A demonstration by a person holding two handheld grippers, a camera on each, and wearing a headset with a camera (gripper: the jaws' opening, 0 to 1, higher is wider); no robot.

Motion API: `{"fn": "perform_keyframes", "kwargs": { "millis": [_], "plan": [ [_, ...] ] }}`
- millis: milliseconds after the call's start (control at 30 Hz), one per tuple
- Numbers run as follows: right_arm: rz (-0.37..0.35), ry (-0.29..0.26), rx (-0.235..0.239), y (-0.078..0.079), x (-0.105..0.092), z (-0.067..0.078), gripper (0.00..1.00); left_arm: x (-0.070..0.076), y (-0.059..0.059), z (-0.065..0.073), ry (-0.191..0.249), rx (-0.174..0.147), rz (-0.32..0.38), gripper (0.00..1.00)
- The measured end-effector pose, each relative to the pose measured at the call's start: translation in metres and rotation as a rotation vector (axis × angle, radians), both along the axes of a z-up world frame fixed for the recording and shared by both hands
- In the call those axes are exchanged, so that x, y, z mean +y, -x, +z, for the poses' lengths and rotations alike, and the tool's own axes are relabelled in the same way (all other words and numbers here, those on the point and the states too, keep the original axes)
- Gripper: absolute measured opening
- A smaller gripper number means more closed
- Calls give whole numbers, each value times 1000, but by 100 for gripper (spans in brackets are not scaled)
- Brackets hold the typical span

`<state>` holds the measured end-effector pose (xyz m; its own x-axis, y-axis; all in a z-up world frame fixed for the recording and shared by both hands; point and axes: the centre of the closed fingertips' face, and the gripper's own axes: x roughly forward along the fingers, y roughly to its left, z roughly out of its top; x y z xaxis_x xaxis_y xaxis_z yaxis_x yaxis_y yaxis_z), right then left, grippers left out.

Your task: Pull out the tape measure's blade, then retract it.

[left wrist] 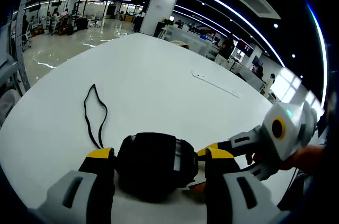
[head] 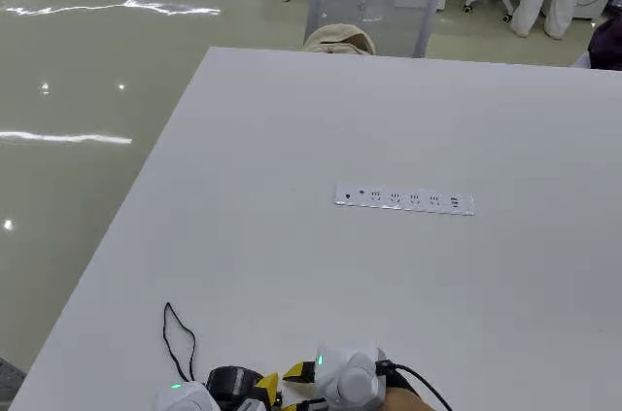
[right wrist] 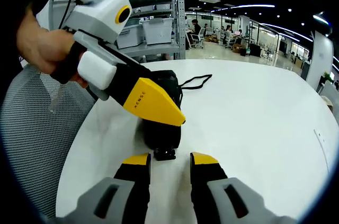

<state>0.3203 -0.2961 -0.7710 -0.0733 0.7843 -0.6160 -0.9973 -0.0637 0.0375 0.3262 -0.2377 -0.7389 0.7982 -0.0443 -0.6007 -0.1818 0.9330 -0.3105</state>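
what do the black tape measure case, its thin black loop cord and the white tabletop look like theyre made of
The black rounded tape measure case looks like moulded plastic or rubber: matt, with only dull highlights. The thin black loop cord is likely woven or rubbery string, since it lies limp in a loose curve. The white tabletop seems a smooth laminate with a satin finish: soft glare, no grain.

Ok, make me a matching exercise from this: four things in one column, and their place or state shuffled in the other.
1 tape measure
2 black cord
3 power strip
4 right gripper

A open, jaws apart
B looped on the table
C between the jaws of the left gripper
D white, mid-table

Pairs: 1-C, 2-B, 3-D, 4-A
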Motion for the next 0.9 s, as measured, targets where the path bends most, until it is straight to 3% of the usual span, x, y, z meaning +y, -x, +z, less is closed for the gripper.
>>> {"fn": "perform_keyframes", "kwargs": {
  "millis": [200, 267, 567, 733, 900],
  "plan": [
    [-21, -3, 2, 1, -4, 5, 36, -1, 3, 4, -15, -2, -40, 69],
    [-29, -6, -2, 0, -6, 7, 37, 2, 3, 9, -31, -25, -44, 70],
    [-85, -23, -12, -1, -18, 20, 47, 0, -1, 21, -68, -52, -114, 76],
    [-138, -35, -5, -2, -30, 29, 54, -7, -2, 27, -98, -57, -202, 79],
    [-185, -50, -8, -2, -43, 37, 57, -17, 0, 31, -127, -56, -332, 81]
  ]
}}
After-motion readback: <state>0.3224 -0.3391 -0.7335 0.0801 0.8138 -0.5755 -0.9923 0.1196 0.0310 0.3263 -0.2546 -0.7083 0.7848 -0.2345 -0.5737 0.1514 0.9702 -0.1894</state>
